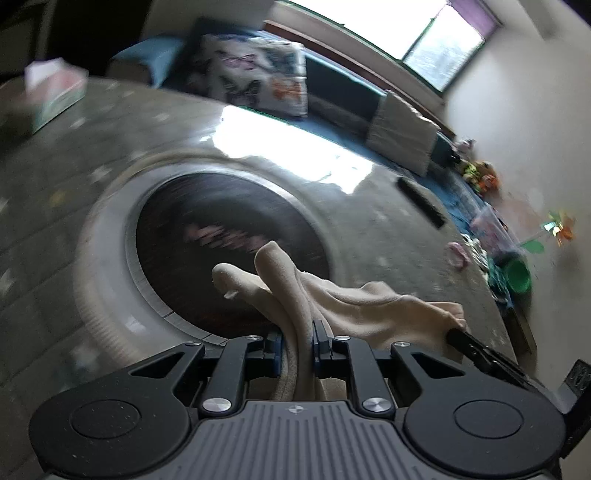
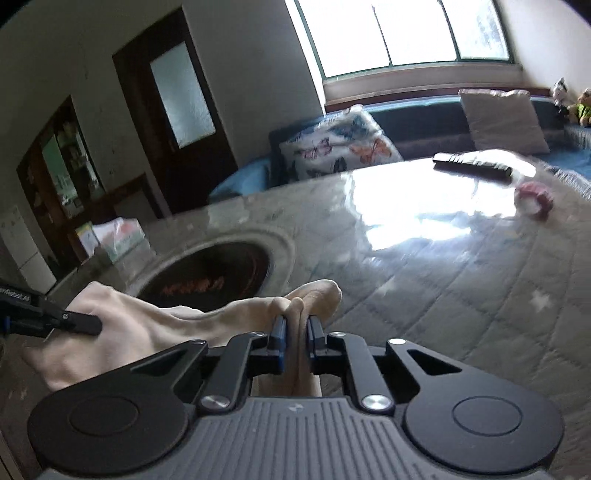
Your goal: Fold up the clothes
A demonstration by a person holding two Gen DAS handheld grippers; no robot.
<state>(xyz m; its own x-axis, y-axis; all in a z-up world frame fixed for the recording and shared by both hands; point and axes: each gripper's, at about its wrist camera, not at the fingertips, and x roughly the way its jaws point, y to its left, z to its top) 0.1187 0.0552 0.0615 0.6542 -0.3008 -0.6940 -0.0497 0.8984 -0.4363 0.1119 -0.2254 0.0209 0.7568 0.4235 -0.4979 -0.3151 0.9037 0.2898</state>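
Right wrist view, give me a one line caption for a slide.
Right gripper and left gripper both pinch a cream garment above a quilted table.

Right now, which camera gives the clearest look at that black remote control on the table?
The right wrist view: the remote control lies fairly sharp beyond the window's glare on the table, its button rows just visible. In the left wrist view it is only a blurred dark bar, with no detail.

My left wrist view looks steeply down on the table (image 1: 110, 155), close above it; my right wrist view looks low across it toward the window (image 2: 402, 33). Both share the dark round inset (image 1: 229, 251).
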